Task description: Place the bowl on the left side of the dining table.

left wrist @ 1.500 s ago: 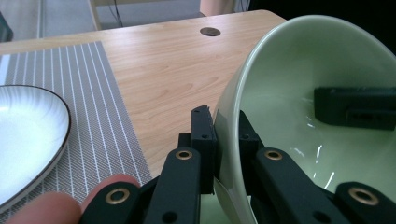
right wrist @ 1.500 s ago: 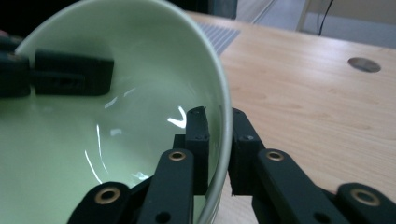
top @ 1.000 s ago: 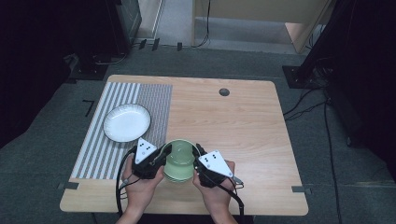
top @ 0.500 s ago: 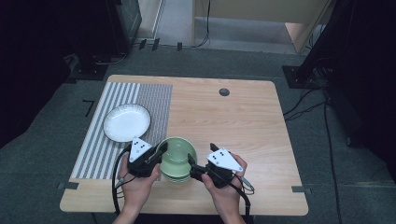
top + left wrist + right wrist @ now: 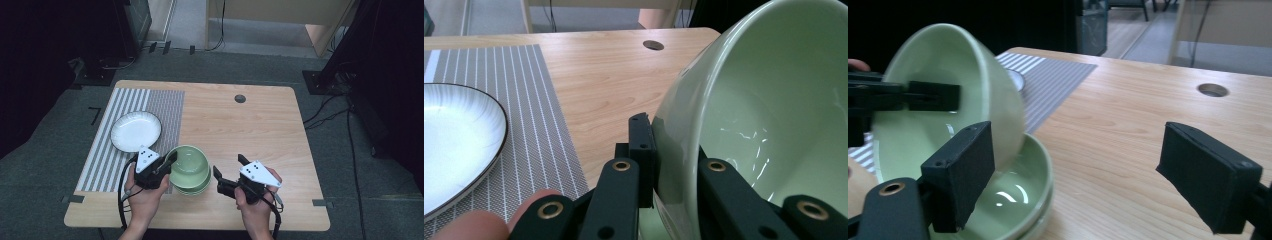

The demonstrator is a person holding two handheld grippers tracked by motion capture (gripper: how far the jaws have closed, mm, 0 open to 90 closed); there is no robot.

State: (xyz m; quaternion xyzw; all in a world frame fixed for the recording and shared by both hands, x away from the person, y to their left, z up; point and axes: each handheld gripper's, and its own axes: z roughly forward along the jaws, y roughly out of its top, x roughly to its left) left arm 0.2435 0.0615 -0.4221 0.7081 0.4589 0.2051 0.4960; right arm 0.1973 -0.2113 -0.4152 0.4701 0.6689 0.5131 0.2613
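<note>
A pale green bowl (image 5: 188, 161) leans tilted over a stack of matching green bowls (image 5: 196, 189) near the table's front edge. My left gripper (image 5: 169, 159) is shut on its left rim; in the left gripper view the rim (image 5: 674, 145) runs between both jaws, with the bowl (image 5: 774, 100) large at the right. My right gripper (image 5: 228, 166) stands open to the right of the bowls, touching nothing. In the right gripper view its fingers (image 5: 963, 170) stand wide apart, the tilted bowl (image 5: 948, 85) rests in the lower bowls (image 5: 1020, 200), and the left gripper (image 5: 923, 96) pinches the far rim.
A white plate (image 5: 135, 131) with a dark rim lies on a grey striped placemat (image 5: 150, 107) at the table's left. A round cable hole (image 5: 240, 98) sits at the back of the wooden table (image 5: 250, 125). Dark floor and cables surround it.
The right gripper has let go of the bowl, opened and drawn back to the right. The bowl has come down and tilted onto the stack, held by the left gripper alone.
</note>
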